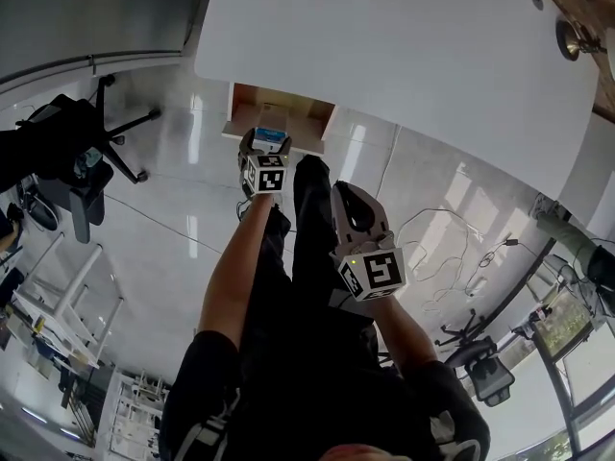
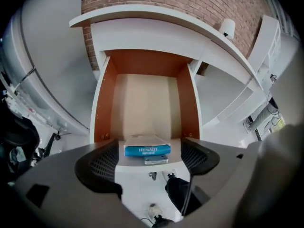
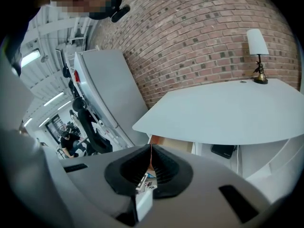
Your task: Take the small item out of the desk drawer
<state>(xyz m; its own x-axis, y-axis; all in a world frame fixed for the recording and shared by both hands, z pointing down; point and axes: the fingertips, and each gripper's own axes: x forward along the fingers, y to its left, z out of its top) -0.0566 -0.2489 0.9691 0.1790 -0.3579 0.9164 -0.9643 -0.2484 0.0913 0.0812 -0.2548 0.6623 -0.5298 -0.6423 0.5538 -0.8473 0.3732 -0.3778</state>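
1. Blue box, prob. your item: it's still in the drawer, at the near end, by the front edge.
2. A smaller flat pack shows at the box's near side, touching it. Can't tell if it's beside or partly under the box, and it could be the item meant instead.
3. L gripper: fingers wide, nothing btwn the pads. It points steeply down at the drawer's near end. Box & pack line up in the gap, but the pads touch neither.
4. R gripper: fingers together, holding nothing. It hangs nearer you & to the right, well apart from the drawer.
5. Done: drawer's pulled out from under the desk, and the L gripper is lined up over the box.
6. Left, as I read it: lower the L gripper around the item, close on it, lift it clear of the drawer.
7. Risk: box & pack sit tight together, so wide fingers could catch both or nudge one away. Centre on the one you want before closing.
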